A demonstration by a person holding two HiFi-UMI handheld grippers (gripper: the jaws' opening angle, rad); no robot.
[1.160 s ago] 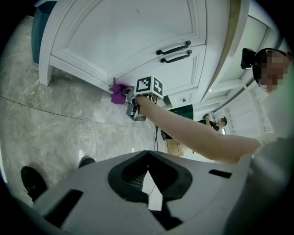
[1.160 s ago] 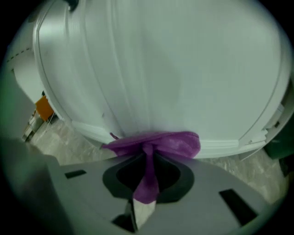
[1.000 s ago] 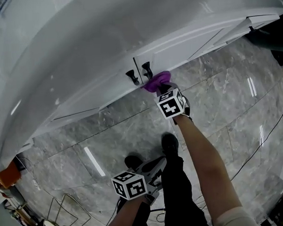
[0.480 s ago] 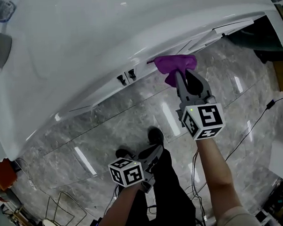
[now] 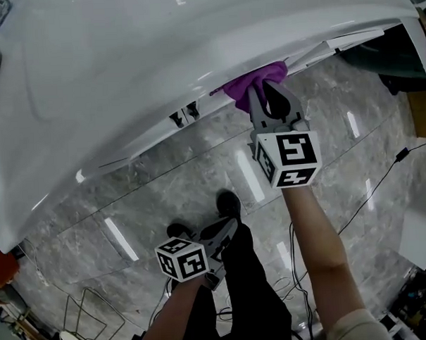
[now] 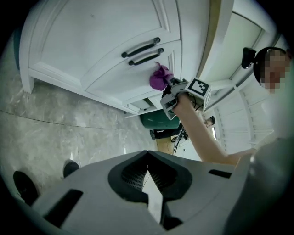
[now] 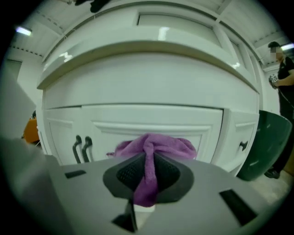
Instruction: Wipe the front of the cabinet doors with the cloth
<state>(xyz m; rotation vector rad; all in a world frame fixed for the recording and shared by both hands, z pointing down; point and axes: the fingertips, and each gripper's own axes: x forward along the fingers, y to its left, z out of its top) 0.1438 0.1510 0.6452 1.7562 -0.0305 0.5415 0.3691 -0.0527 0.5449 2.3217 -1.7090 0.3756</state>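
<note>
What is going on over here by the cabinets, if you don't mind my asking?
A person holds a gripper in each hand and is wiping a white cabinet. The right gripper is shut on a purple cloth and holds it up against the front of a cabinet door, just right of the pair of dark handles. The left gripper hangs low by the person's legs, shut and empty.
</note>
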